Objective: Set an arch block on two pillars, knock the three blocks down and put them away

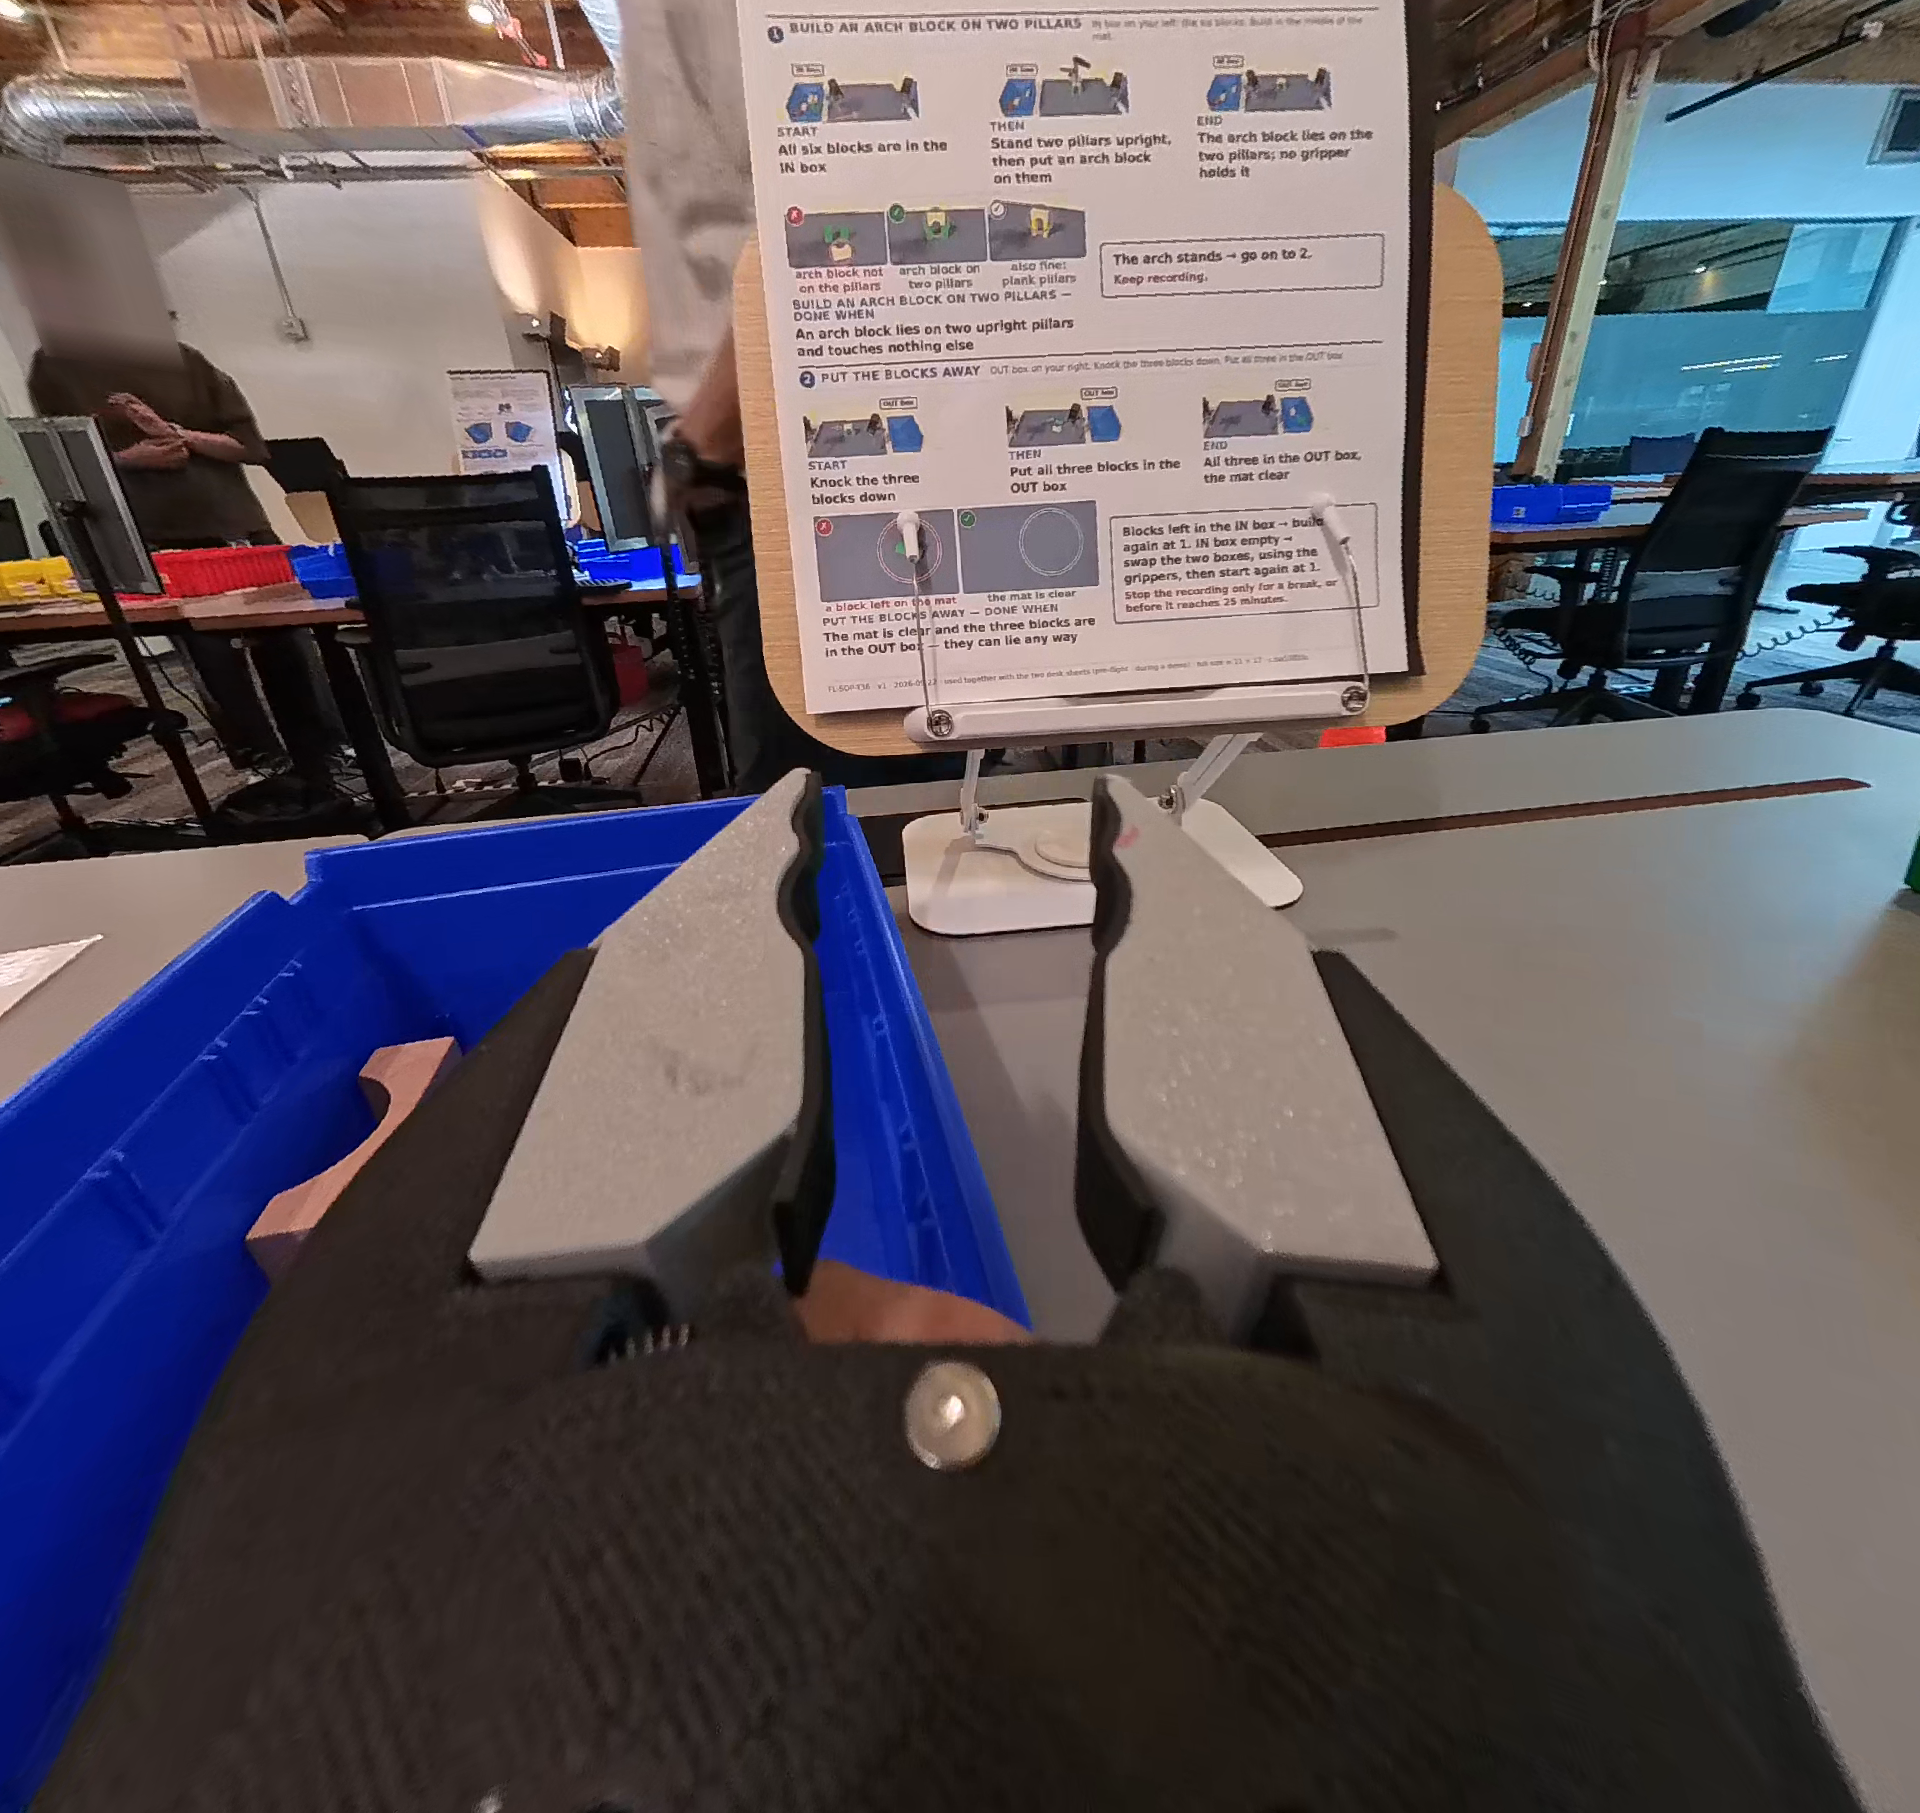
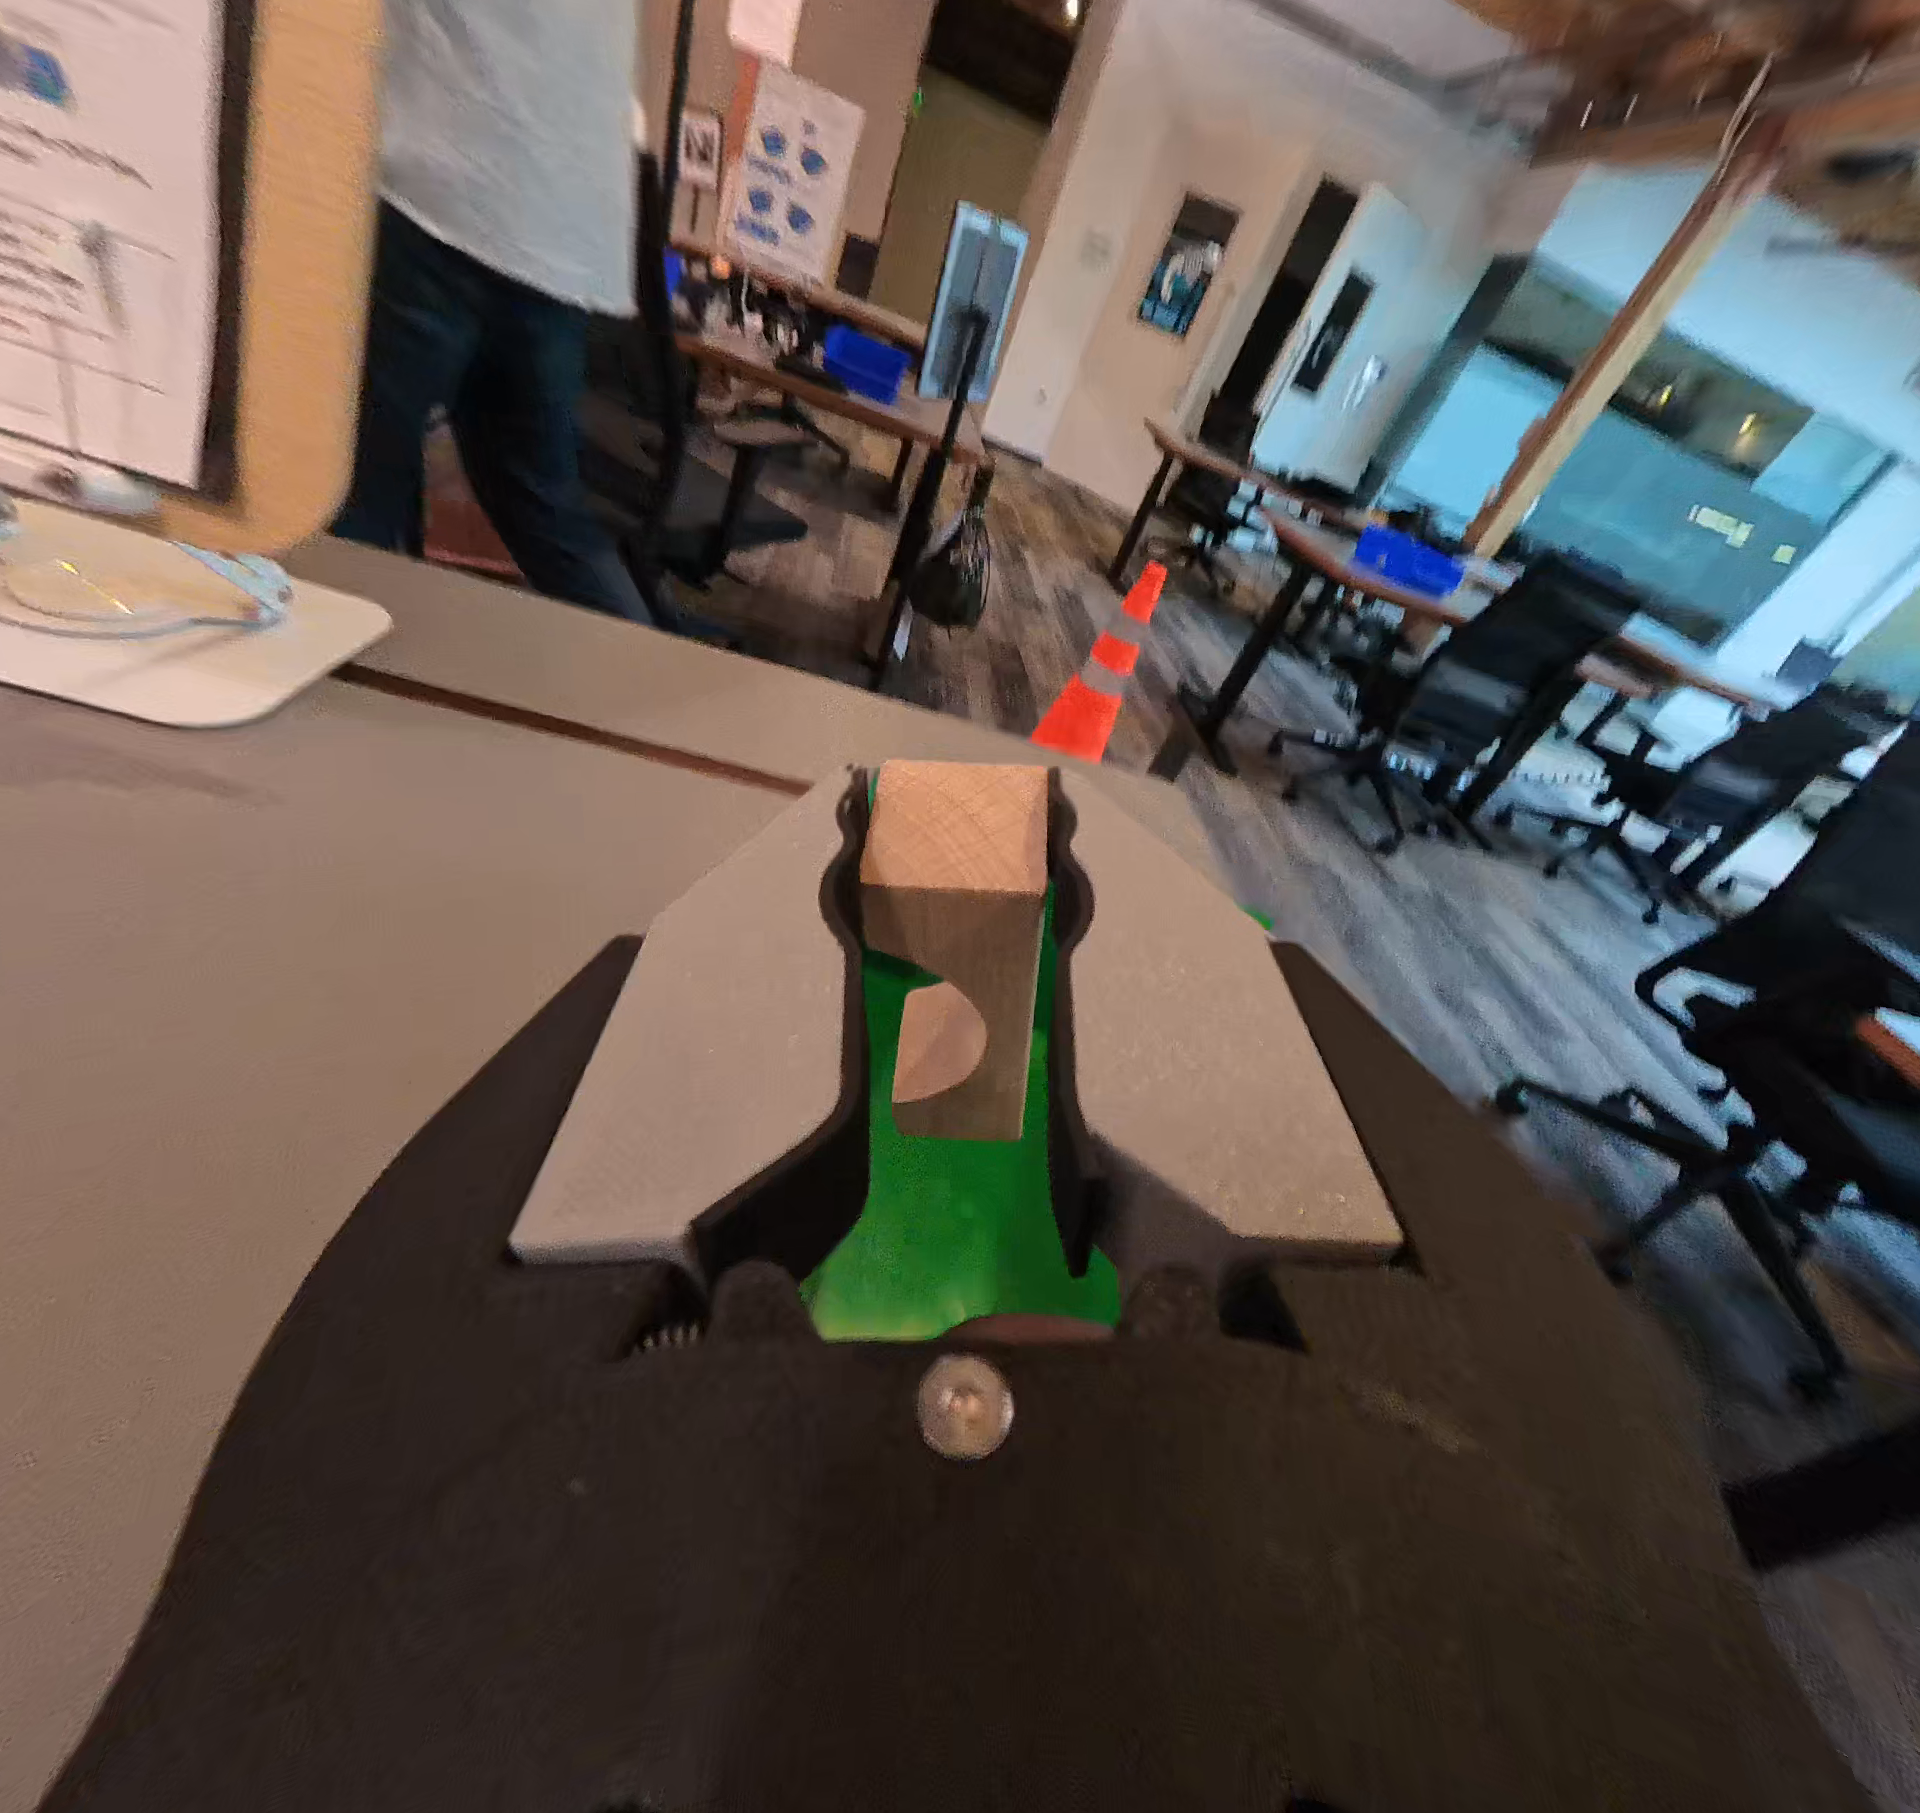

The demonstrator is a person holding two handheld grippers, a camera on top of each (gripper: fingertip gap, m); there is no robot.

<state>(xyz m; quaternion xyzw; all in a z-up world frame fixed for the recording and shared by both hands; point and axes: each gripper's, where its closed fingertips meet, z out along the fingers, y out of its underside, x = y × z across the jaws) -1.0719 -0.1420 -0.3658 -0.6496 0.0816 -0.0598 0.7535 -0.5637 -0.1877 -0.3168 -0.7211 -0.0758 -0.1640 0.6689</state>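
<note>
**Arch held over green bin**

The arch (image 2: 956,932) was clamped upright between the pads of the right hand-held gripper (image 2: 956,833) above a green bin (image 2: 935,1233), presumably for stowing. The left hand-held gripper (image 1: 956,828) was spread empty beside the blue bin (image 1: 364,942).

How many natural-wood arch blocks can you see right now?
2. One arch block is clamped between the right gripper's fingers. Another arch block lies in the blue bin, partly behind the left gripper; more may be hidden.
</note>
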